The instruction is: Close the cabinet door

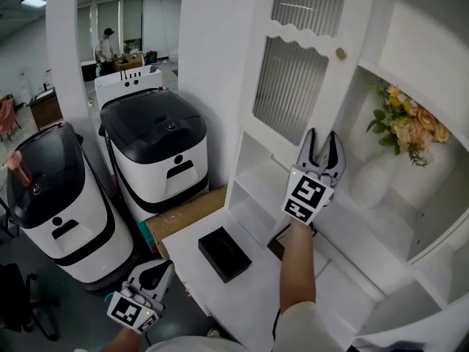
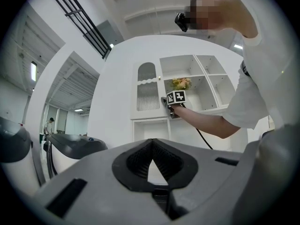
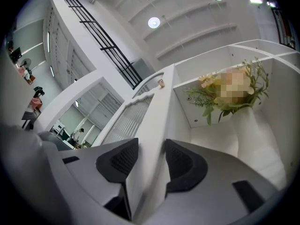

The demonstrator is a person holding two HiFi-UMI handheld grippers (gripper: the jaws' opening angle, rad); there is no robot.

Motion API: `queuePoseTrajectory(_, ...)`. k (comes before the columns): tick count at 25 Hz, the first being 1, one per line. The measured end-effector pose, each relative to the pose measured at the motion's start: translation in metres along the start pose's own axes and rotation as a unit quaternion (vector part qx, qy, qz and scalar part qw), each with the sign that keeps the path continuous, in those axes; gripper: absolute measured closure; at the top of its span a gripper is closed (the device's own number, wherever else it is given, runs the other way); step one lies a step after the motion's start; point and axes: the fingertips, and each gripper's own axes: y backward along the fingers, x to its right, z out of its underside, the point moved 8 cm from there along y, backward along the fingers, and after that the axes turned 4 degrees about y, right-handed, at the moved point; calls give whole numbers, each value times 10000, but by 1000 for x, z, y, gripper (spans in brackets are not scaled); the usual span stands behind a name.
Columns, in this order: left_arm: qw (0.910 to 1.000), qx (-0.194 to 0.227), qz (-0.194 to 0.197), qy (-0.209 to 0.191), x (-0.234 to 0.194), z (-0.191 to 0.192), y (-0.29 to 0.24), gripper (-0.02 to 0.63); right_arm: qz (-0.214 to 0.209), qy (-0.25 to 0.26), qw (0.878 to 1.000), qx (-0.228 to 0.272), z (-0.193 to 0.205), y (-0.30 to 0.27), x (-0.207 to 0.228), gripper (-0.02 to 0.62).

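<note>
The white cabinet door (image 1: pixel 293 79), with ribbed glass panels and a small brass knob (image 1: pixel 341 53), stands part open in front of the shelves. My right gripper (image 1: pixel 323 135) is raised at the door's lower free edge. In the right gripper view its jaws (image 3: pixel 151 146) straddle that door edge (image 3: pixel 154 121), both pads against it, with the knob (image 3: pixel 161 83) higher up. My left gripper (image 1: pixel 167 267) hangs low at the left beside the counter, shut and holding nothing, its pads meeting at the tips (image 2: pixel 151 142).
A white vase (image 1: pixel 377 174) with flowers (image 1: pixel 410 127) stands on the shelf behind the door. A black box (image 1: pixel 224 253) lies on the white counter (image 1: pixel 256 299). Two black-and-white machines (image 1: pixel 157 152) (image 1: pixel 58 196) stand at the left. A person (image 1: pixel 105 46) is far back.
</note>
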Motion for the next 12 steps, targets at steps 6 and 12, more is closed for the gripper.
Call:
queuePoseTrajectory(6, 9999, 157, -13, -45, 4, -5, 5, 601, -107, 181, 9997, -87, -3, 5, -1, 449)
queuePoseTrajectory(12, 9997, 242, -47, -10, 13, -9, 15, 601, -522, 77, 9985, -135, 1, 43, -6, 559)
